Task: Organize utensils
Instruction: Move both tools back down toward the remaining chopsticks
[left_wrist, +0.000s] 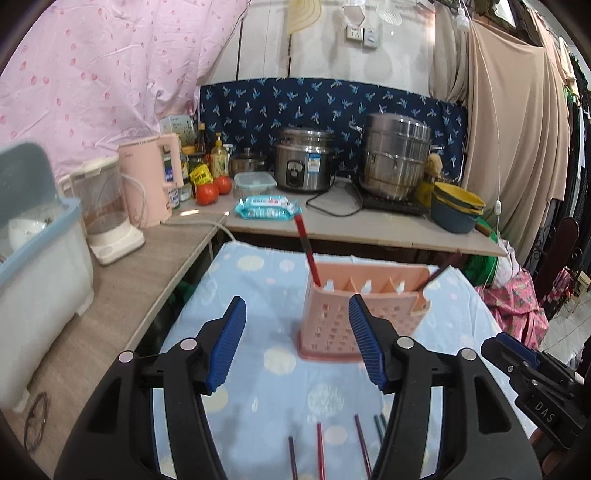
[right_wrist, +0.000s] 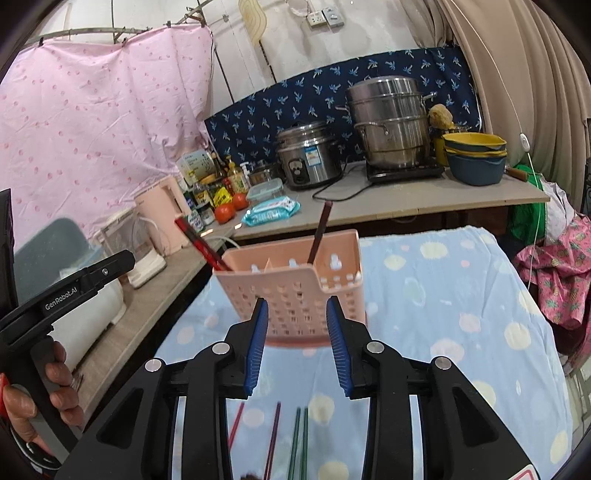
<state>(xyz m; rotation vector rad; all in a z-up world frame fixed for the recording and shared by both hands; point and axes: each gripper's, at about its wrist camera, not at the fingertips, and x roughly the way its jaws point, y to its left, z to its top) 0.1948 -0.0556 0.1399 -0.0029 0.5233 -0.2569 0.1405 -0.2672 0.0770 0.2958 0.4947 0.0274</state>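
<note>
A pink perforated utensil holder (left_wrist: 354, 314) (right_wrist: 295, 291) stands on the light blue dotted cloth (left_wrist: 266, 280) (right_wrist: 443, 295). Red chopsticks (left_wrist: 307, 253) (right_wrist: 201, 243) lean in its left compartment, and a dark chopstick (left_wrist: 437, 275) (right_wrist: 320, 232) leans in its right one. Several loose chopsticks (left_wrist: 320, 450) (right_wrist: 273, 435), red, purple and green, lie on the cloth below my fingers. My left gripper (left_wrist: 297, 306) is open, with nothing between its blue pads. My right gripper (right_wrist: 297, 304) is open too, jaws narrower, also with nothing between them. Both hang short of the holder.
An L-shaped counter (left_wrist: 369, 225) (right_wrist: 406, 199) behind and left holds a pink kettle (left_wrist: 151, 181), tomatoes (left_wrist: 207, 194), a wipes pack (left_wrist: 267, 208), a rice cooker (left_wrist: 304, 164), a steel pot (left_wrist: 395, 162) and stacked bowls (left_wrist: 456, 206). A white bin (left_wrist: 37, 266) stands left. A hand (right_wrist: 22, 387) holds the left gripper's handle.
</note>
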